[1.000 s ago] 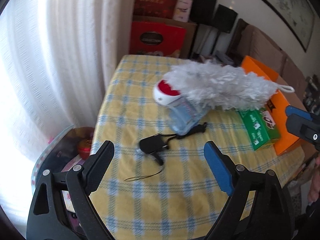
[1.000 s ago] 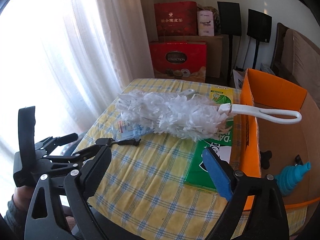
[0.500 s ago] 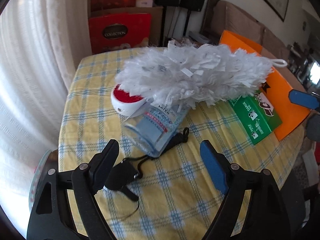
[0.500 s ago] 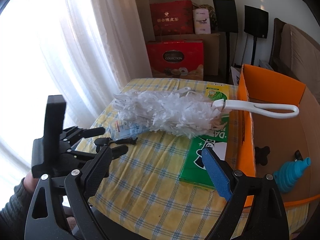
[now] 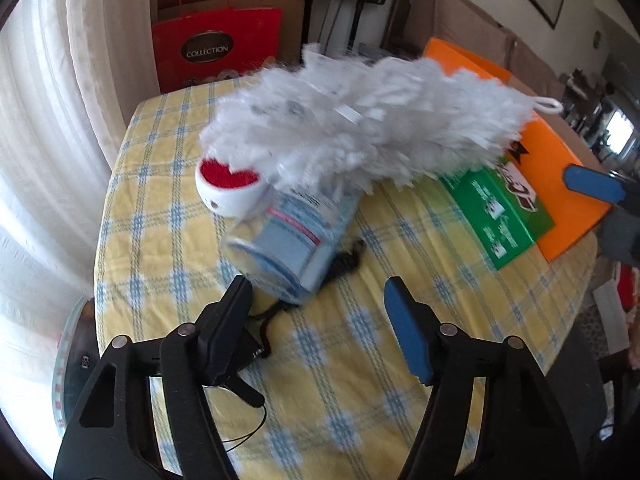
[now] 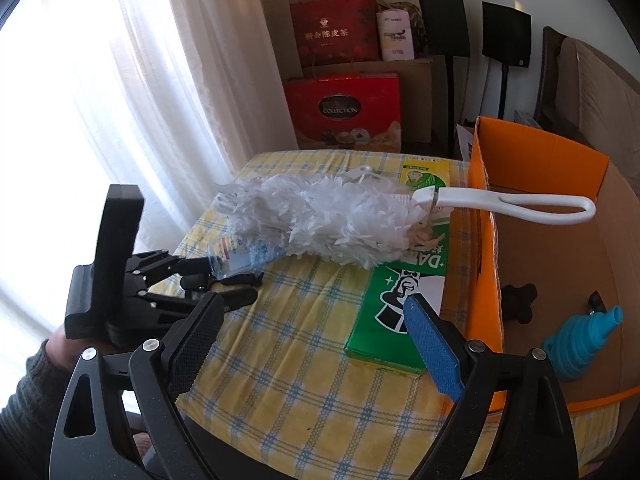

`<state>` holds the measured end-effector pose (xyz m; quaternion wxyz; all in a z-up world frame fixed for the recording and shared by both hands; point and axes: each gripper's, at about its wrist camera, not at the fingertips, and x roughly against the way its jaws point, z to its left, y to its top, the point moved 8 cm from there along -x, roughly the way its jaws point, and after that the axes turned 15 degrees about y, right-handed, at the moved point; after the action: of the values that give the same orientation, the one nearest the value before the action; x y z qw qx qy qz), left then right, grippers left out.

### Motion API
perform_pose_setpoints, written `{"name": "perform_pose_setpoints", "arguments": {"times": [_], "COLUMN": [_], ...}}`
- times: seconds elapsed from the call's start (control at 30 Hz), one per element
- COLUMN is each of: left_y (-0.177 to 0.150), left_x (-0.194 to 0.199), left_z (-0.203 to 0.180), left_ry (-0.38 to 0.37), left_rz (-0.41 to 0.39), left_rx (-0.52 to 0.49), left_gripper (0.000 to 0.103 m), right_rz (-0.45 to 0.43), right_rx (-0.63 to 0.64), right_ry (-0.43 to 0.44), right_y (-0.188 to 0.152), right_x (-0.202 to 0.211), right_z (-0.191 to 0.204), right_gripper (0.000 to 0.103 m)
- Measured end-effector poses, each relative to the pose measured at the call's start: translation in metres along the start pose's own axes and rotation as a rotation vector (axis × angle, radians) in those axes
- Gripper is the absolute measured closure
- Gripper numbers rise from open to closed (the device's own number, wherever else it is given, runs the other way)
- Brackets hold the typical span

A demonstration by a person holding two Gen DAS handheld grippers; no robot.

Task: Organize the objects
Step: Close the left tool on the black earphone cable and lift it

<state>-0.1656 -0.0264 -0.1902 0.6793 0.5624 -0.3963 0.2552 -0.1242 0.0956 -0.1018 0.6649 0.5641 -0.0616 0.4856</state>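
A white fluffy duster (image 5: 360, 120) lies across the yellow checked table (image 5: 340, 380); its white loop handle (image 6: 516, 202) reaches over the orange box (image 6: 540, 156). Under its head lie a clear pack of blue items (image 5: 292, 240), a white lint brush with a red pad (image 5: 230, 188) and a black corded gadget (image 5: 240, 356). My left gripper (image 5: 320, 320) is open, its fingertips just short of the pack, its left finger over the gadget. My right gripper (image 6: 316, 336) is open and empty above the table's near edge, before a green box (image 6: 400, 300).
The orange box holds a blue collapsible funnel (image 6: 580, 344) and a small black piece (image 6: 518, 300). A yellow-green carton (image 6: 424, 168) lies behind the duster. Red gift boxes (image 6: 344, 112) and curtains (image 6: 140, 100) stand beyond the table. The table's left edge drops off near the left gripper.
The left gripper has moved forward and down to the clear pack and the black gadget, jaws still open. The right gripper has barely shifted.
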Motion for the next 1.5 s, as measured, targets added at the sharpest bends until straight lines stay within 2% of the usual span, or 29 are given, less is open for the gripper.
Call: {"name": "perform_pose_setpoints", "arguments": {"times": [0.03,0.1,0.3,0.4,0.5,0.6,0.73,0.83,0.87,0.9,0.97,1.17,1.4,1.5], "left_y": [-0.003,-0.009,-0.018,-0.010,-0.003,-0.003,-0.003,-0.010,-0.011,-0.012,-0.015,-0.023,-0.021,-0.018], "left_x": [0.003,0.009,0.024,0.025,0.018,0.008,0.004,0.007,0.008,0.008,0.009,0.022,0.047,0.053], "left_z": [-0.002,-0.009,-0.026,-0.021,-0.019,-0.023,-0.029,-0.021,-0.017,-0.015,-0.011,-0.004,0.031,0.045], "left_ry": [-0.007,-0.038,-0.092,-0.046,-0.030,-0.013,0.032,0.087,0.096,0.076,0.027,0.019,0.010,0.031], "left_rz": [0.001,0.004,0.007,-0.016,-0.003,0.018,0.006,-0.005,-0.005,0.002,0.020,0.011,-0.032,-0.050], "left_rx": [-0.002,-0.009,-0.037,-0.011,0.011,-0.006,-0.037,-0.045,-0.037,-0.022,0.014,0.038,0.191,0.240], "left_gripper": [0.040,0.048,0.053,0.052,0.052,0.053,0.057,0.076,0.088,0.094,0.094,0.094,0.094,0.094], "right_rz": [0.001,0.000,-0.005,-0.006,-0.009,-0.010,-0.010,-0.010,-0.009,-0.009,-0.005,0.013,0.042,0.059], "right_rx": [-0.001,-0.002,-0.002,-0.002,-0.007,-0.008,-0.006,-0.009,-0.011,-0.013,-0.015,-0.013,-0.013,-0.039], "right_ry": [0.001,0.002,0.005,0.005,0.005,0.005,0.002,0.003,0.005,0.007,0.011,0.021,0.037,0.058], "right_y": [0.000,0.000,0.001,0.001,0.002,0.003,0.002,0.001,0.000,0.000,-0.001,-0.001,0.003,0.005], "right_x": [0.000,0.000,0.002,0.004,0.005,0.006,0.008,0.008,0.007,0.007,0.006,0.000,-0.023,-0.039], "right_z": [0.000,0.000,0.001,0.001,0.000,0.000,-0.001,-0.001,-0.001,-0.001,-0.001,0.004,0.014,0.018], "right_gripper": [0.010,0.010,0.010,0.010,0.010,0.010,0.010,0.010,0.010,0.010,0.010,0.010,0.010,0.010]}}
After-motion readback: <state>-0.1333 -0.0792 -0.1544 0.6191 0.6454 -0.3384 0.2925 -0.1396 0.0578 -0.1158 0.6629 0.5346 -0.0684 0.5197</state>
